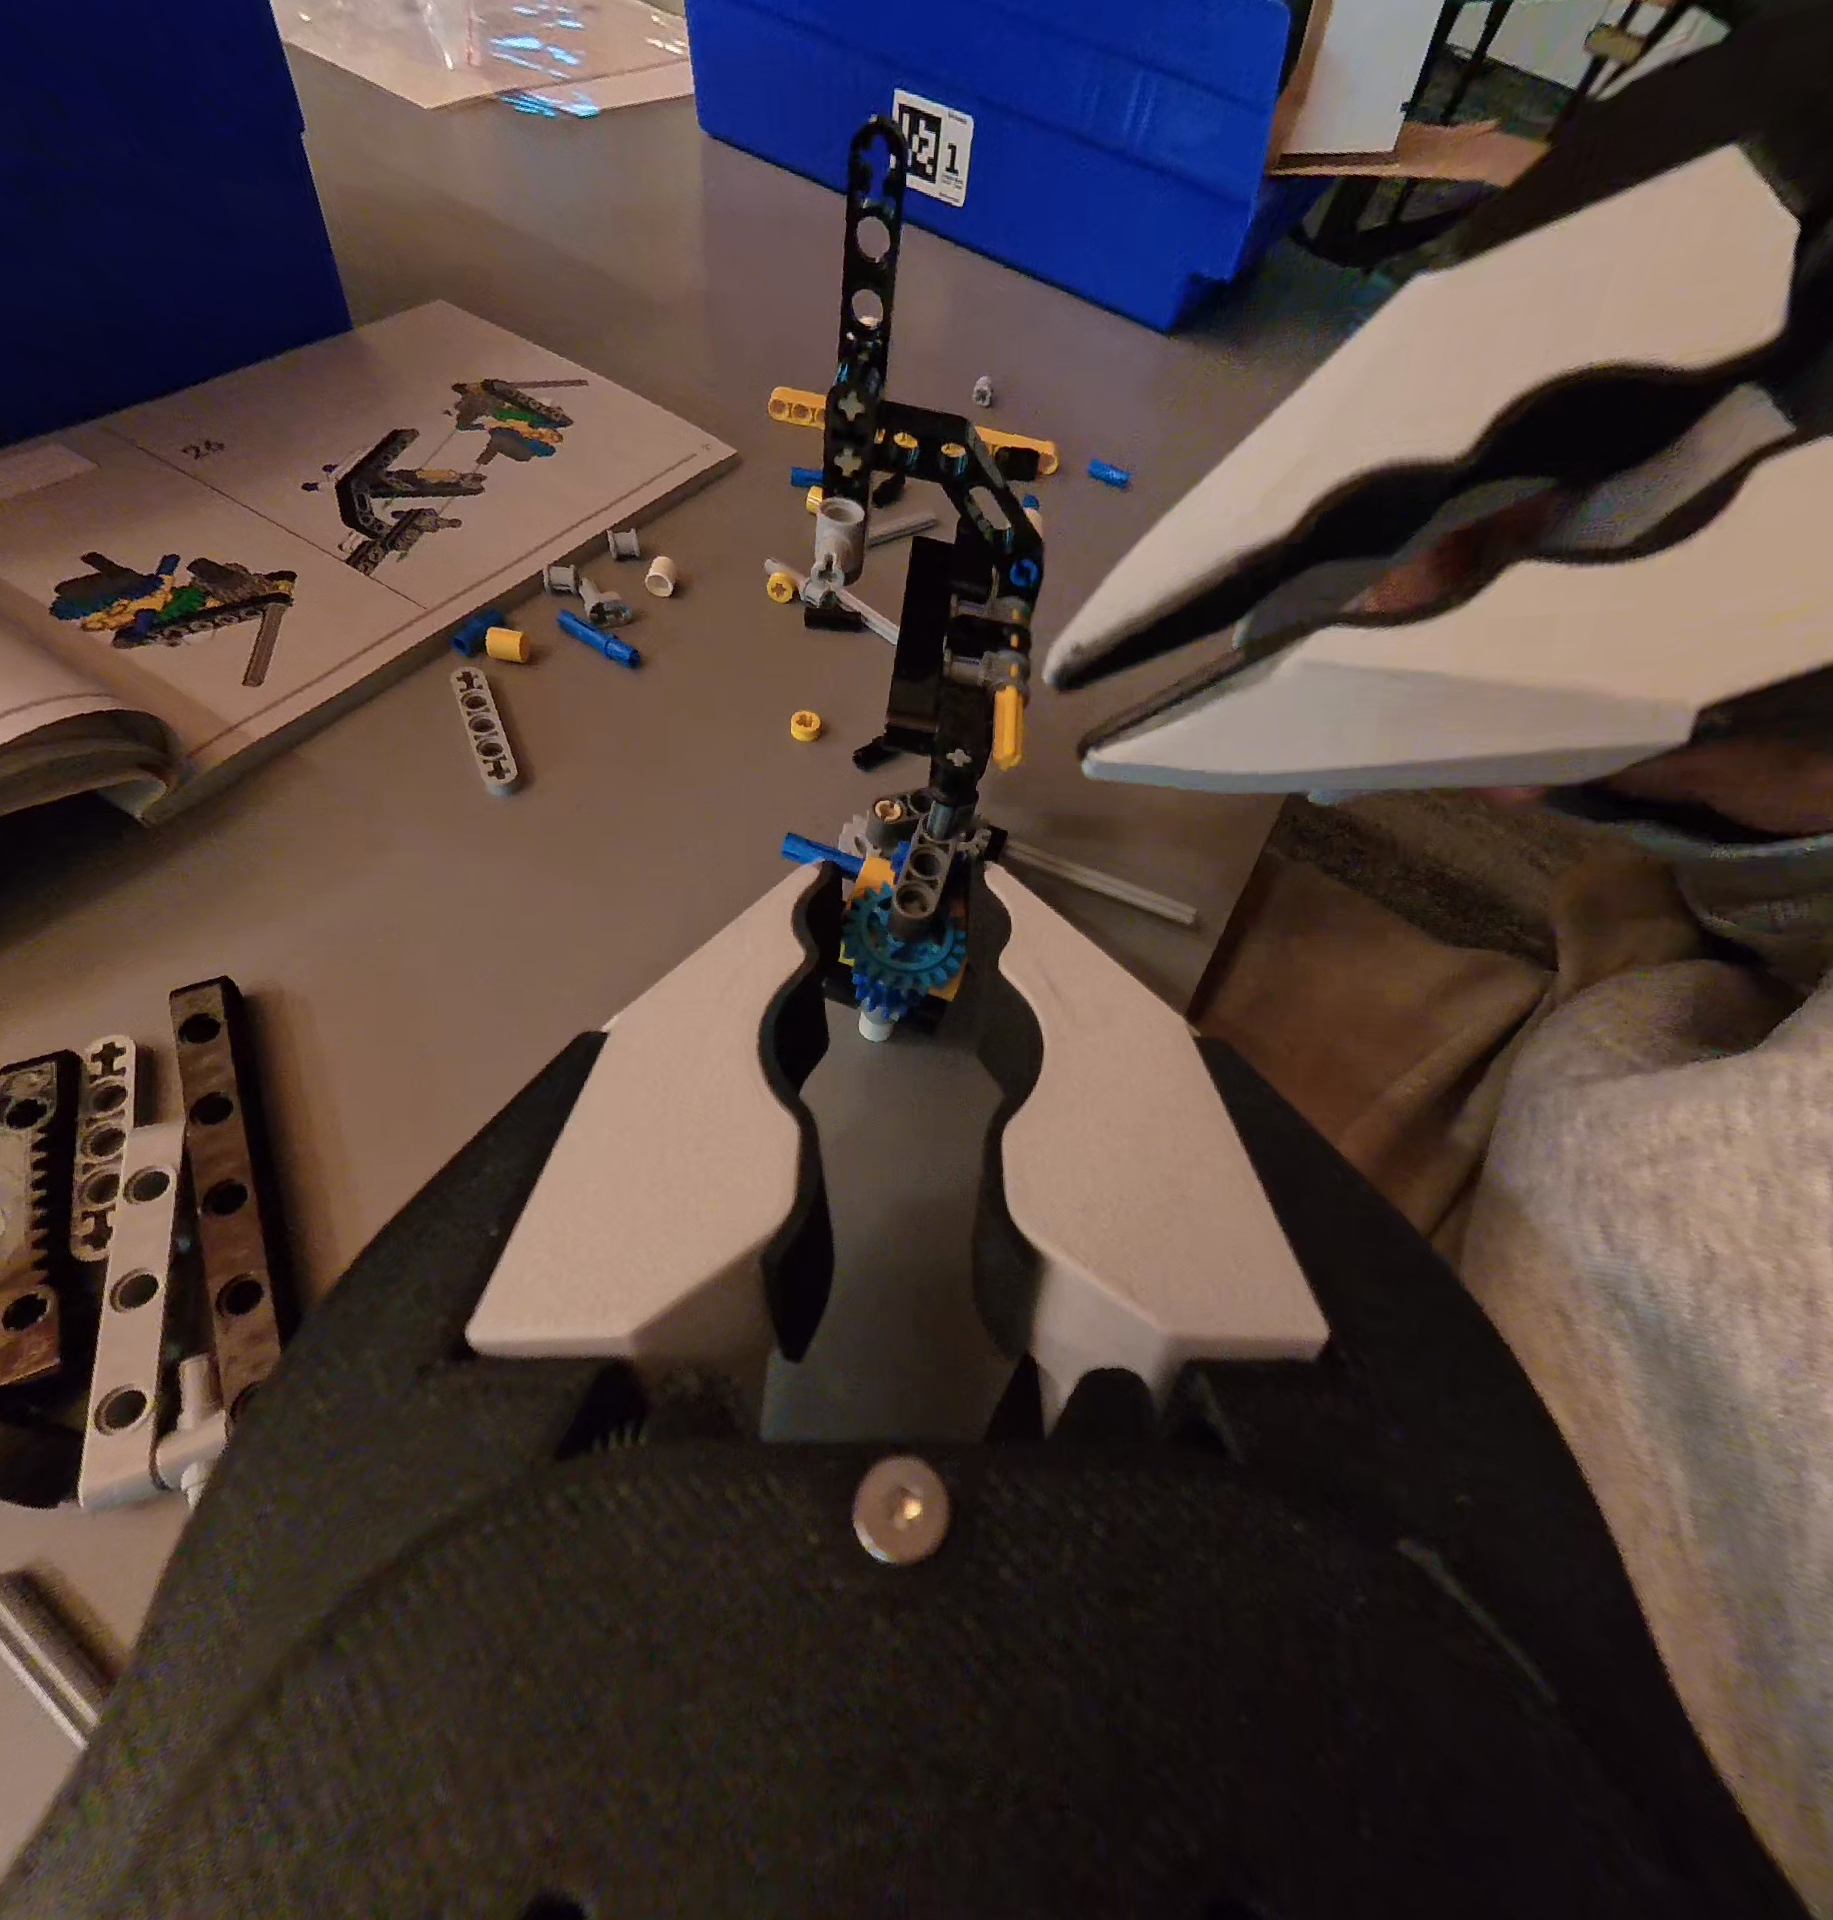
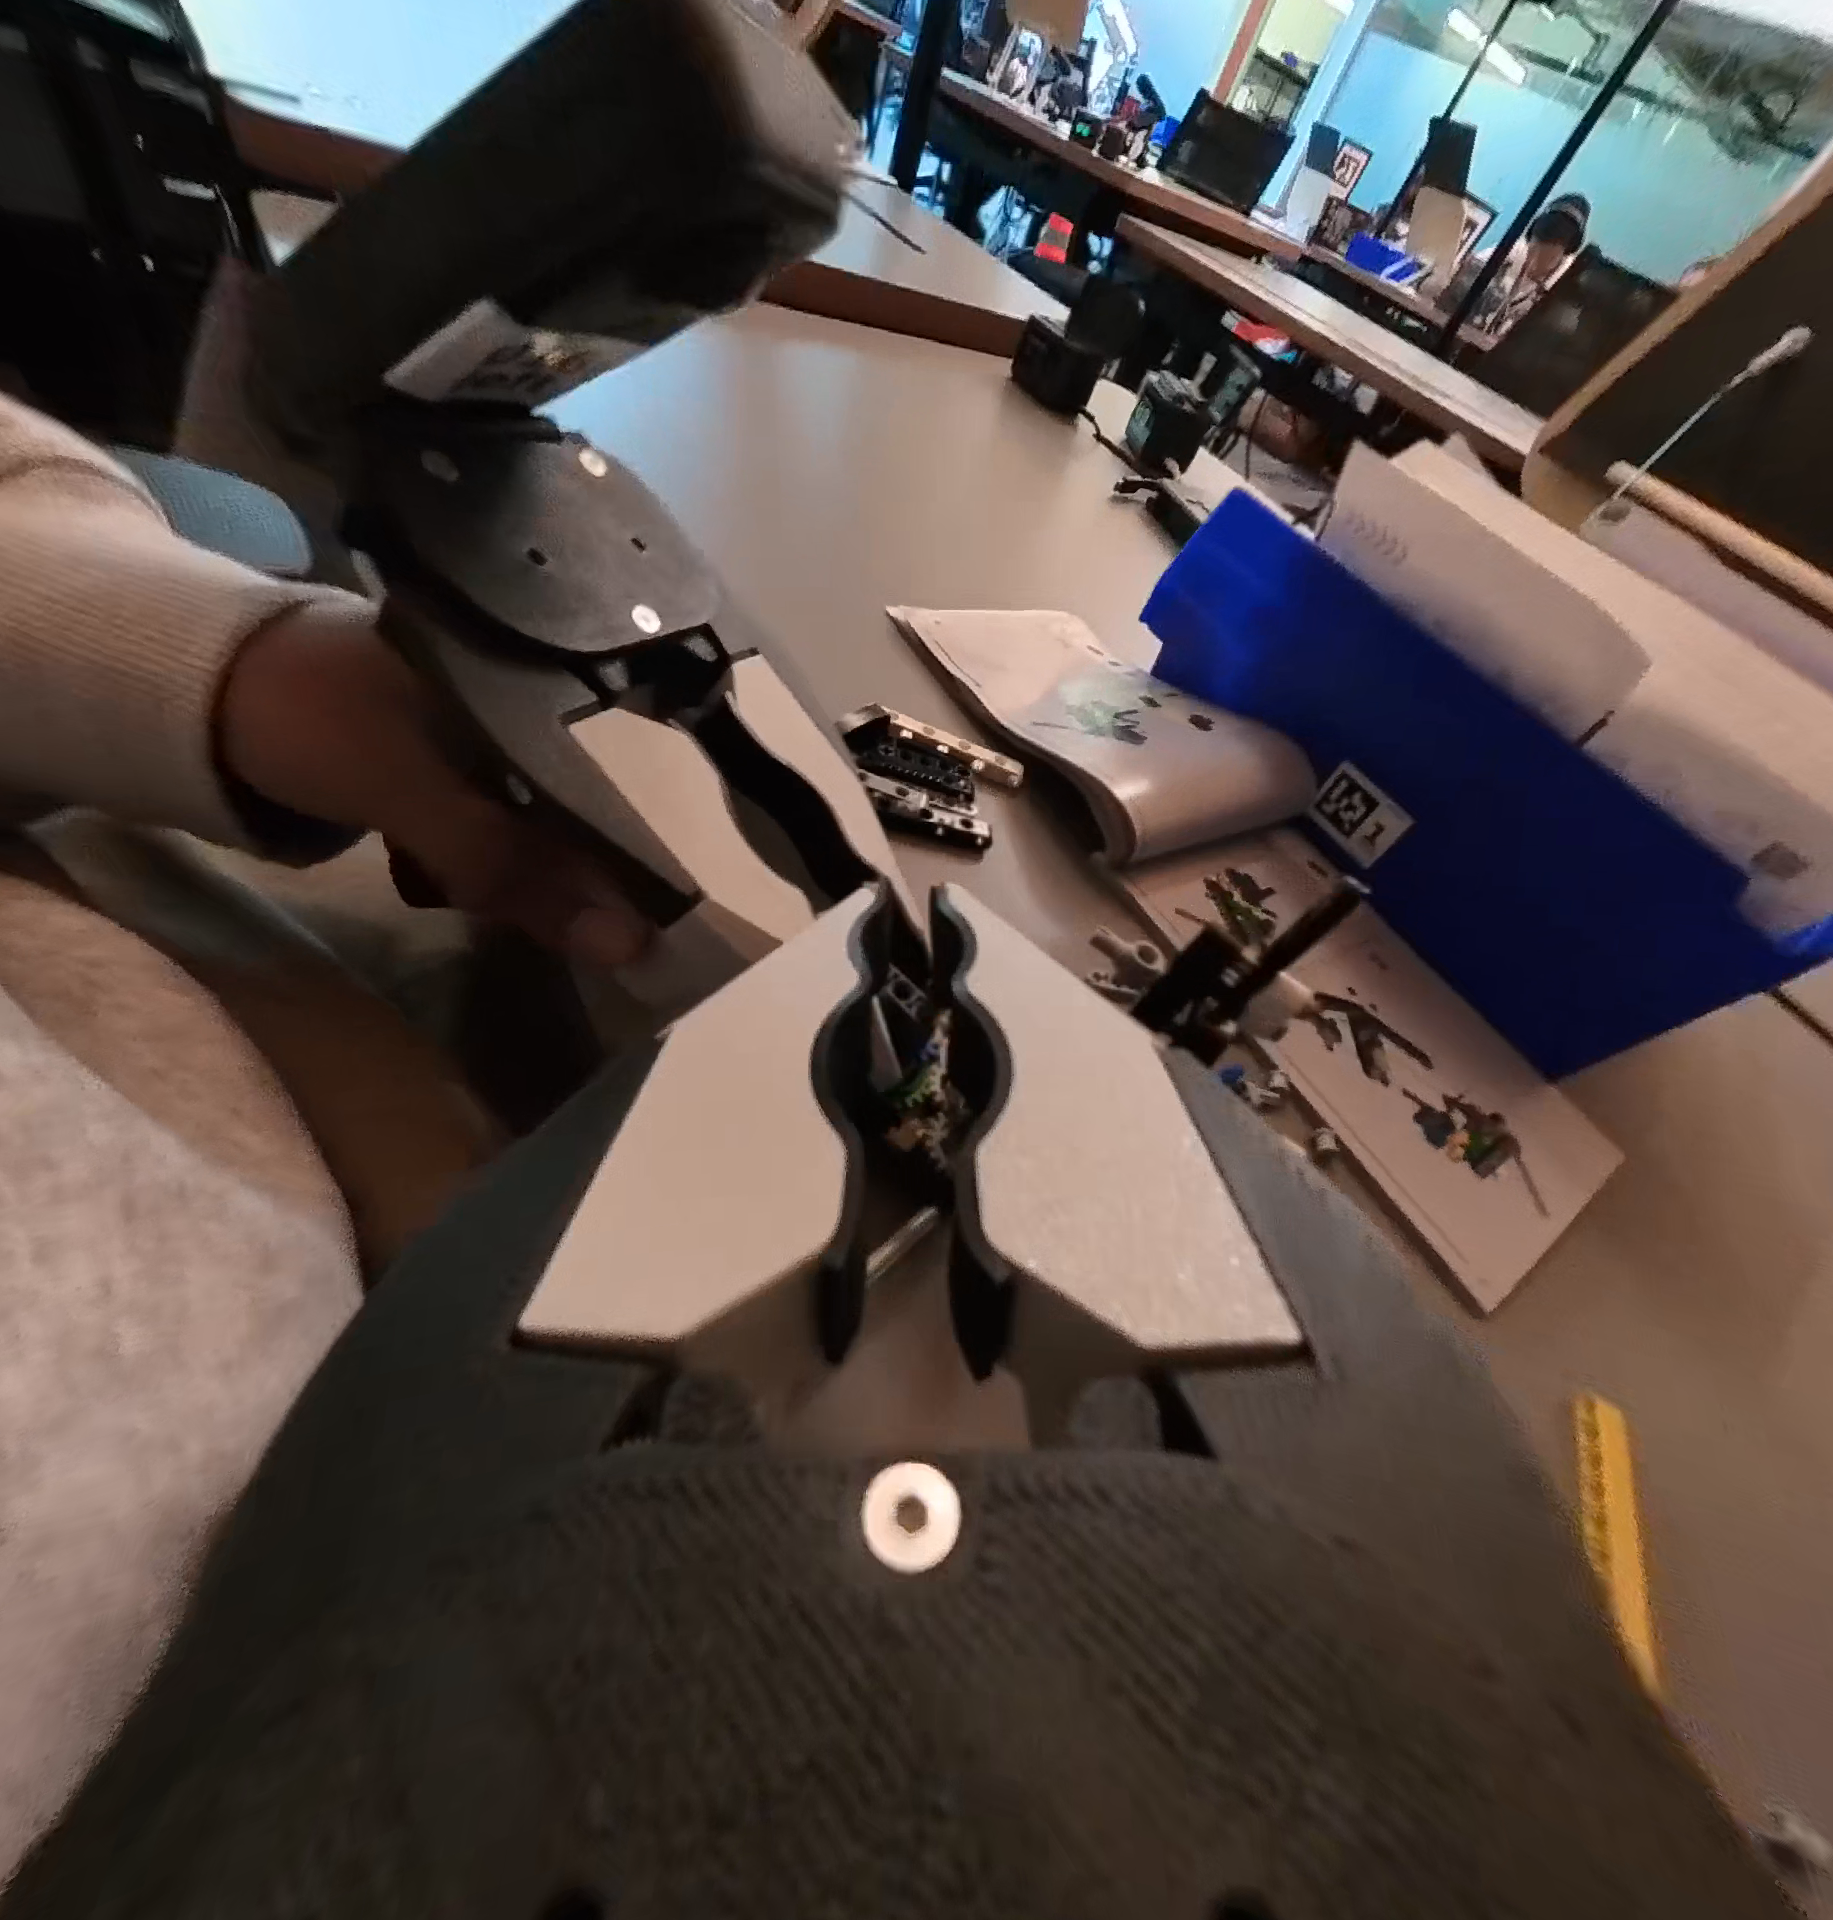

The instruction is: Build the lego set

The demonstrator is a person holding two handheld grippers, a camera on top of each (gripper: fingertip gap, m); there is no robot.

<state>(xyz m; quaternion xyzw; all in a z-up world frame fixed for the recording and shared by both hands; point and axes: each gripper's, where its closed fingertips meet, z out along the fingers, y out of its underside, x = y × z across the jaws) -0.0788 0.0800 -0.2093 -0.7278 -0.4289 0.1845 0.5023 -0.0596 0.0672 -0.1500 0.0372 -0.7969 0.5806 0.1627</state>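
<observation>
My left gripper [image 1: 907, 904] is shut on the base of a partly built lego assembly [image 1: 933, 665]. A blue gear [image 1: 904, 940] and yellow parts sit between its fingertips. Black beams rise from the base, the tallest [image 1: 870, 239] standing upright. My right gripper [image 1: 1073, 717] comes in from the right, its tips level with a yellow pin [image 1: 1007, 722] on the assembly and just short of it. Its fingers are a narrow gap apart and hold nothing. In the right wrist view my right gripper [image 2: 909, 909] points at the assembly [image 2: 1234, 956], with the left gripper's fingers [image 2: 631, 779] beyond.
An open instruction booklet [image 1: 320, 520] lies at the left. Small loose pins and bushes [image 1: 579, 623] are scattered beside it. Several long beams [image 1: 133, 1195] lie at the near left. A blue bin [image 1: 1047, 156] stands at the back. The table edge [image 1: 1234, 935] and a person's sleeve [image 1: 1670, 1247] are at the right. There is about 6 cm between the tips of the two grippers.
</observation>
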